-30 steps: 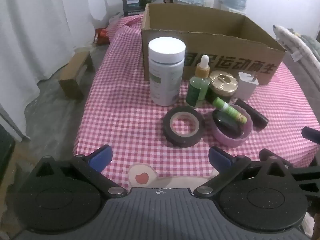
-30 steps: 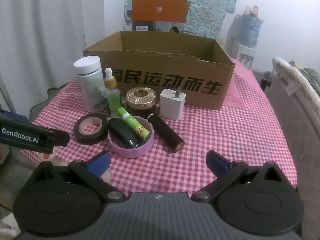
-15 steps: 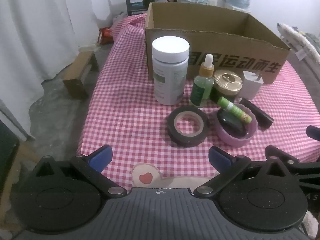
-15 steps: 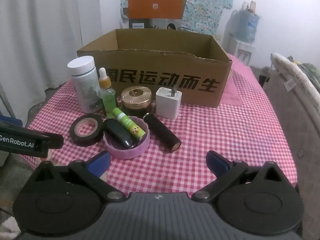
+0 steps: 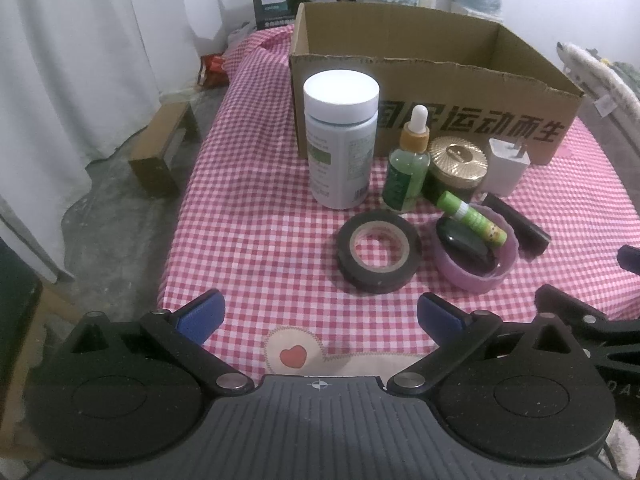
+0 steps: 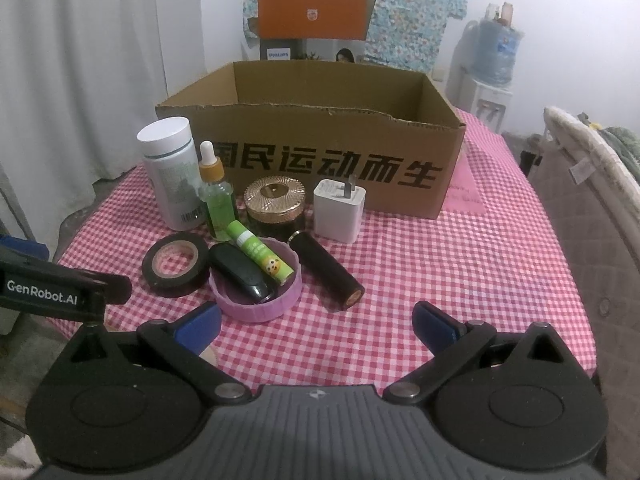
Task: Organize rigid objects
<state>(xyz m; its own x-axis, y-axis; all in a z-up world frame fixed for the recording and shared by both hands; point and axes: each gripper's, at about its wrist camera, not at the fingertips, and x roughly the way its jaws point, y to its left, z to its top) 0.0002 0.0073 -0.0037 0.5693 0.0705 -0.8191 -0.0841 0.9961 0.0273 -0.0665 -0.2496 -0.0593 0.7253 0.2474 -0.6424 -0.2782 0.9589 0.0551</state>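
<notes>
I'm holding both grippers back, left gripper (image 5: pixel 320 314) and right gripper (image 6: pixel 316 326) jaws released, because everything sits clustered mid-frame before the cardboard box (image 6: pixel 320 168), unpicked.

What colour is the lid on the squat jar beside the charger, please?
Gold, with a ribbed sunburst pattern, on the jar lid; clearest in the right wrist view.

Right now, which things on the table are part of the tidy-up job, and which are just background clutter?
Job items:
white bottle
dropper bottle
gold-lidded jar
white charger
black tape roll
pink lid holding a green tube and a black fob
dark cylinder
cardboard box, probably the destination

Background:
orange box
water jug
white curtain
</notes>
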